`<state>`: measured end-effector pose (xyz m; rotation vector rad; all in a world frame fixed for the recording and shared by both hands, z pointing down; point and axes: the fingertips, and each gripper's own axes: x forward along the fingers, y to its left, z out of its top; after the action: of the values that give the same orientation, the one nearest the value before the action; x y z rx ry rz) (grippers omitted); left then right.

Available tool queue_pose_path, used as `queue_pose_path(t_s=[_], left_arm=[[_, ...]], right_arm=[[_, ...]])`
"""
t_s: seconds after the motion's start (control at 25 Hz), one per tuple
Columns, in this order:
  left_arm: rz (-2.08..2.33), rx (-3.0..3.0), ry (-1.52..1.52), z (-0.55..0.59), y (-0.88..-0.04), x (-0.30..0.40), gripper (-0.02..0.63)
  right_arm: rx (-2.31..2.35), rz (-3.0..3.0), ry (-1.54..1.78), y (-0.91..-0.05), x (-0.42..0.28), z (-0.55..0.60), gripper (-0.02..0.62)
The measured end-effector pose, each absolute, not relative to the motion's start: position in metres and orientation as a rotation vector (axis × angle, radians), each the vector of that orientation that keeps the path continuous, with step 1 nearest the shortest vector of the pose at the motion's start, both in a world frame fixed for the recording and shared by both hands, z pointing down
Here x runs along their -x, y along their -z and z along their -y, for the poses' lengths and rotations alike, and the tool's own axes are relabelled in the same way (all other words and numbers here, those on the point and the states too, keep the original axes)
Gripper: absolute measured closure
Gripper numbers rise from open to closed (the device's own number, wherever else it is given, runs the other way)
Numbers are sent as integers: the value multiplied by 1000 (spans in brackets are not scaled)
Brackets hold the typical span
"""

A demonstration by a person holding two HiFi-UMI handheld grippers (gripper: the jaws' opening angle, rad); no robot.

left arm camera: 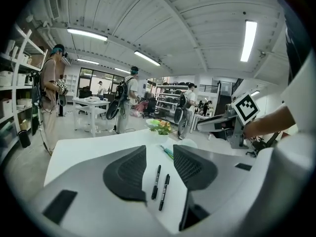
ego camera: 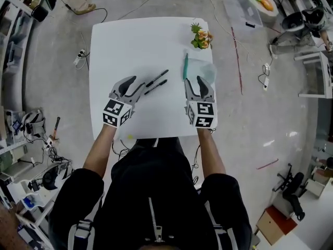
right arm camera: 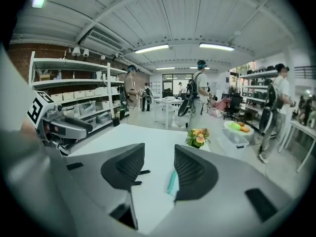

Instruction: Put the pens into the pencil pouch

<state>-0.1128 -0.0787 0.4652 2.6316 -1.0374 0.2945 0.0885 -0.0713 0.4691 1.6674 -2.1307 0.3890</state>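
Surface: a white table [ego camera: 130, 46] in a workshop, with a small flower pot [ego camera: 201, 37] at its far edge.
Left gripper [ego camera: 136, 87]: jaws held apart, nothing gripped; two black pens [ego camera: 157, 79] lie just ahead.
Right gripper [ego camera: 197, 82]: released and empty, with the pencil pouch [ego camera: 202, 70] just beyond.
Progress: nothing is pouched yet; both pens are left to be lifted and inserted.

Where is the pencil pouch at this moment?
In the head view the pencil pouch lies at the right of the white table, between the potted flowers and the right gripper.
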Motion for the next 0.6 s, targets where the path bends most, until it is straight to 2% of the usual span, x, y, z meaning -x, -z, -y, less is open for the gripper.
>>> queue_pose_path(t_s=[0.44, 0.6], left_arm=[[1019, -2526, -456, 70, -523, 115, 413], [1033, -2477, -490, 68, -539, 123, 413]], right_arm=[[-1477, 2032, -522, -561, -91, 100, 405], [-1428, 1978, -566, -595, -95, 109, 426]])
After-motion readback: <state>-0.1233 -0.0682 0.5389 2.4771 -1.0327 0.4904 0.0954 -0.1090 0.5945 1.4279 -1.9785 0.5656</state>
